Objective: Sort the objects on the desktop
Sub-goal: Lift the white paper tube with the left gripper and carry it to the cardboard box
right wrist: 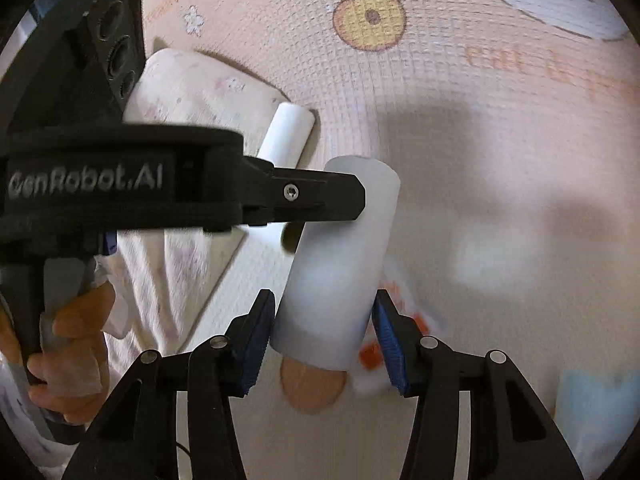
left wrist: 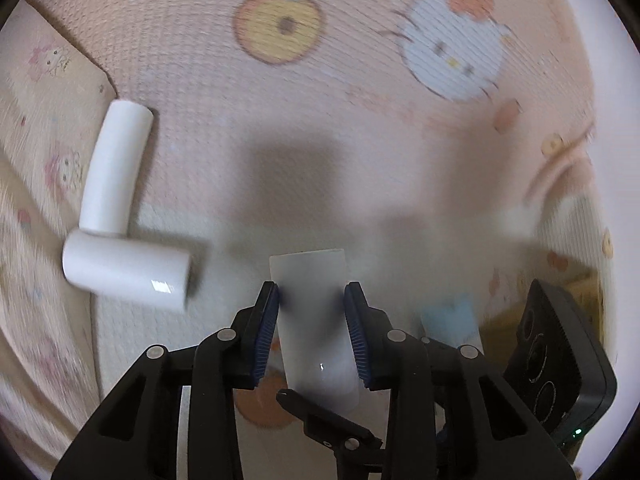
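**Both grippers clamp one white tube over the cartoon mat**

At the far left of the left wrist view, a cream pad printed with small cartoon figures (left wrist: 48,128) borders the pink woven mat (left wrist: 360,100). Just beside its edge lie two loose white tubes: the longer white tube (left wrist: 116,168) points away from the camera, and the shorter white tube (left wrist: 128,276) lies across its near end, the two touching in an L shape.

In the middle, the left gripper (left wrist: 313,320) holds a pale cylinder (left wrist: 316,320) between its blue ribbed pads (left wrist: 267,328); both pads press on its sides, so the jaws stand at a middling width, closed on it. The cylinder runs lengthwise away from the camera. Farther off, the mat shows an orange fruit print (left wrist: 278,26) and, to the right, a white cat face print (left wrist: 452,48). At the near right edge sits the black body of the right gripper (left wrist: 560,364).

In the right wrist view, a hand (right wrist: 68,344) at the left grips the black handle of the left gripper (right wrist: 362,200), whose finger reaches across to the upper part of the pale cylinder (right wrist: 340,272). Behind it one white tube (right wrist: 286,132) rests against the cream pad (right wrist: 192,84). The right gripper (right wrist: 325,336) clamps the lower part of the cylinder with both pads on its sides, jaws fairly narrow. The cylinder tilts slightly rightward.
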`<state>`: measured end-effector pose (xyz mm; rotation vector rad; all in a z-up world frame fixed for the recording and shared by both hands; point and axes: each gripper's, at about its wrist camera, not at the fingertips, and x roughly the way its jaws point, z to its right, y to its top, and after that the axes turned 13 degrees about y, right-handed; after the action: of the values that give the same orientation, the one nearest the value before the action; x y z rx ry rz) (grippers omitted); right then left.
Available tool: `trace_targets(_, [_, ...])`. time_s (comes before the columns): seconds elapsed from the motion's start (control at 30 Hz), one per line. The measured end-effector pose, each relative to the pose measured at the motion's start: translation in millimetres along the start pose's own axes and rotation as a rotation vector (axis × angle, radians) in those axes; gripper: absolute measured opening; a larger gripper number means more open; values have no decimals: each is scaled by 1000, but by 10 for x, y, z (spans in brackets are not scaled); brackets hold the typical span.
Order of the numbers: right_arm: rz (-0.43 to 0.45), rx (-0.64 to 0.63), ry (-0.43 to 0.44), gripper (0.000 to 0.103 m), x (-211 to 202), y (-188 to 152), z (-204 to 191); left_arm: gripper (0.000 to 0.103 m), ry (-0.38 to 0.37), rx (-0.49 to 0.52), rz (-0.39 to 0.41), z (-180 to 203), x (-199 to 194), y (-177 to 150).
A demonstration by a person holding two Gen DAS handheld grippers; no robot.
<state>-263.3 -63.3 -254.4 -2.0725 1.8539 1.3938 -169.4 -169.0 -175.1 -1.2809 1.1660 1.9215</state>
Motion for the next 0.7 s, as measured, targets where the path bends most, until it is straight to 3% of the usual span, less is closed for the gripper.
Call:
trace_targets(0.07, [-23,-23,-45,48,-28,-150,-92,38,-19,13,4,62,4,-158])
trace_targets(0.13, [-49,-48,-89,48,-39,-264,-162,38,-33,26,-3,-244,-124,-345])
trace_targets(0.43, [-154,-30,-203,48,-146,-1014,-435,38,-145,-11,-65,-252,-236,-1092])
trace_targets(0.7, [-199,17,-193,48,-63,-1402,-345,38,-164,-17,-129,-285,-78,-1426])
